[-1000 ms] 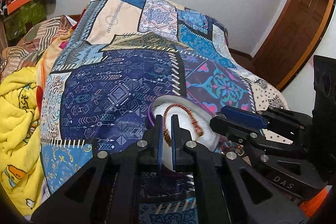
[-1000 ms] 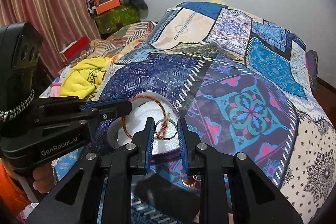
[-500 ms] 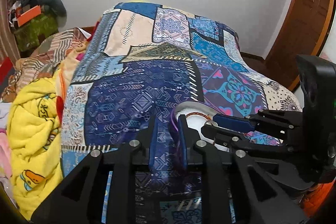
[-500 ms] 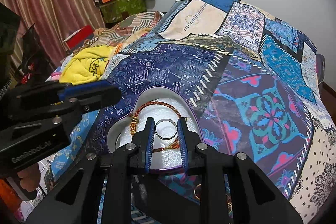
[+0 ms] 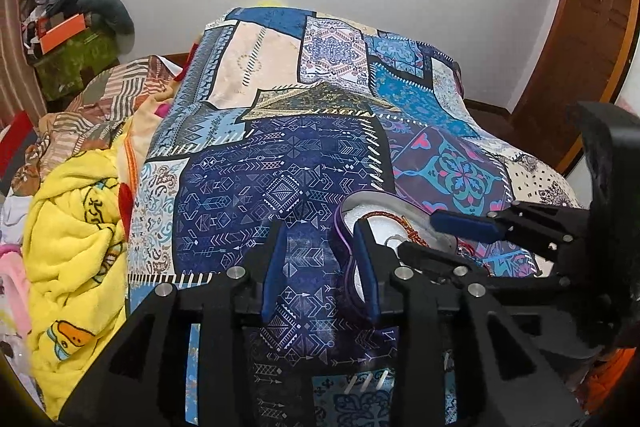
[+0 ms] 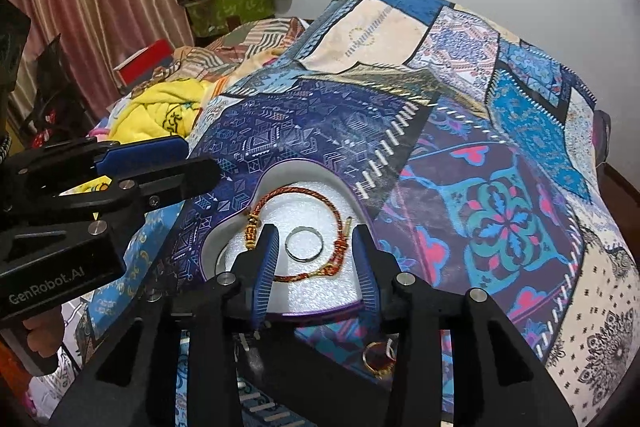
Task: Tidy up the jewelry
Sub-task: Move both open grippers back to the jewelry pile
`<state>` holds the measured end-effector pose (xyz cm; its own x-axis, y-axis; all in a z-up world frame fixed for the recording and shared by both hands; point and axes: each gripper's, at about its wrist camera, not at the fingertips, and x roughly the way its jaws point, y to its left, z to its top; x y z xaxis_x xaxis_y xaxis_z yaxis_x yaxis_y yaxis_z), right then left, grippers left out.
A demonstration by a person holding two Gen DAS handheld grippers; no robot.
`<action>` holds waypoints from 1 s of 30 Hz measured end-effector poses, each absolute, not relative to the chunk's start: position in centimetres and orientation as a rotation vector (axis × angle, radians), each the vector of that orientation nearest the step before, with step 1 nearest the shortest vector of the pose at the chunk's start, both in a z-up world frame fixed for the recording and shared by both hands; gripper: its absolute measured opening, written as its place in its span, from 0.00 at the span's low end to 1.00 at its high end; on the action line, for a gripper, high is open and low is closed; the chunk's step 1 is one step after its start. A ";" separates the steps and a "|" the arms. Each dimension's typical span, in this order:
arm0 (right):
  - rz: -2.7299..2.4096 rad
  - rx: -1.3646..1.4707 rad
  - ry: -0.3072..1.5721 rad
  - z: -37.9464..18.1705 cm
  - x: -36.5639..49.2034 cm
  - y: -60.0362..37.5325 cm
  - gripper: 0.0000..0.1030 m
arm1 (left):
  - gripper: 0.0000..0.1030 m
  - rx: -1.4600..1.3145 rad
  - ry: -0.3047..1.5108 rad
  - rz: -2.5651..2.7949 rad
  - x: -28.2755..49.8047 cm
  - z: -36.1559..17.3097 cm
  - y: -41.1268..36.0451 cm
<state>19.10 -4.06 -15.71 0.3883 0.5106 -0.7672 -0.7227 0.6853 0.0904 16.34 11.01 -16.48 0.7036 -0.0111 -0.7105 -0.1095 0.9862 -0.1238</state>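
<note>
Purple-rimmed and heart-shaped, the jewelry box (image 6: 280, 299) lies open on the patchwork bedspread (image 6: 500, 219), its white foam lining in full sight only from the right wrist camera. That view shows one silver ring (image 6: 305, 243) lying flat on the foam, ringed by one braided red-and-gold bracelet (image 6: 320, 223). It also shows one gold ring (image 6: 378, 359) on the bedspread just outside the box, near its lower edge. The right gripper (image 6: 314, 263) hangs over the box with its jaws spread wide and empty, the silver ring between them but untouched.

From the left wrist camera only a sliver of the box (image 5: 362, 201) and a short arc of bracelet (image 5: 384, 215) appear. The left gripper (image 5: 320, 267) has its jaws apart, one blue finger either side of the box's purple rim (image 5: 346, 243), gripping nothing.
</note>
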 end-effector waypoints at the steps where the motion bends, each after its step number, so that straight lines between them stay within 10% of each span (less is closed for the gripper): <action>1: 0.792 -0.275 0.861 -15.5 19.0 -4.3 0.34 | 0.33 -0.155 0.789 0.057 16.3 -16.3 10.9; 30: 0.542 -0.161 0.891 -14.8 18.5 -18.5 0.34 | 0.40 -0.039 0.868 -0.106 15.5 -16.6 0.3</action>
